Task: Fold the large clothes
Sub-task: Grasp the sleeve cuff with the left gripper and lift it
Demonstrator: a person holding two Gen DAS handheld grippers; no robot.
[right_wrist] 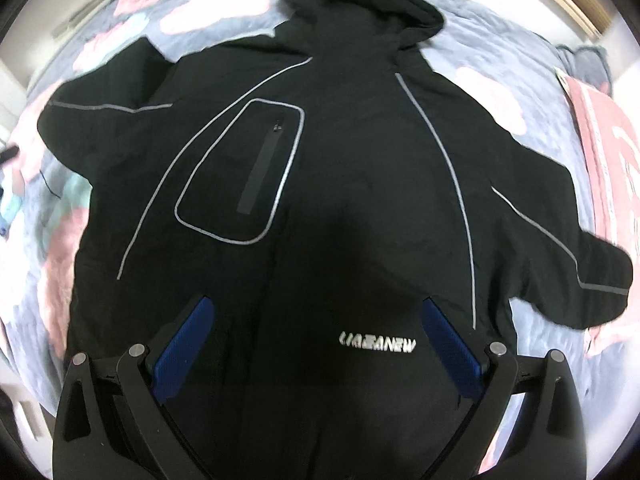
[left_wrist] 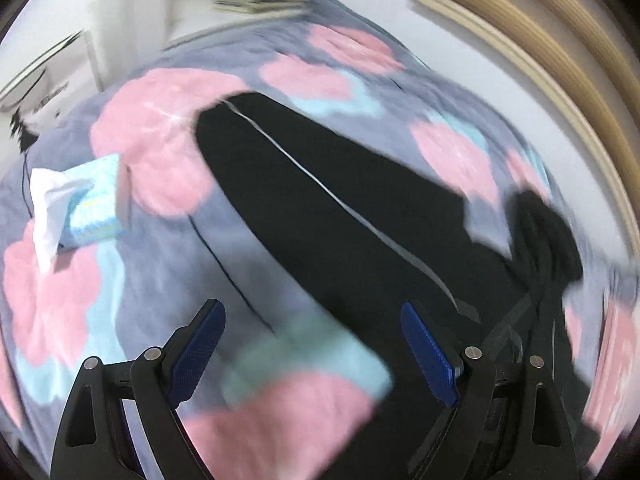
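A large black hooded jacket (right_wrist: pixel 344 168) with grey piping, a chest pocket and white lettering lies spread flat, front up, on a bed, with both sleeves out to the sides and the hood at the far end. My right gripper (right_wrist: pixel 316 312) is open and empty above the jacket's lower front. In the blurred left wrist view, one black sleeve (left_wrist: pixel 340 192) with a grey stripe stretches across the bed. My left gripper (left_wrist: pixel 312 316) is open and empty above the sleeve's near edge and the bedspread.
The bedspread (left_wrist: pixel 168 264) is grey with pink and light blue flowers. A blue tissue box (left_wrist: pixel 94 204) with a white tissue sticking out lies on the bed at the left. A pink cloth (right_wrist: pixel 612 168) lies by the right sleeve. A wooden frame (left_wrist: pixel 560 64) stands against the white wall.
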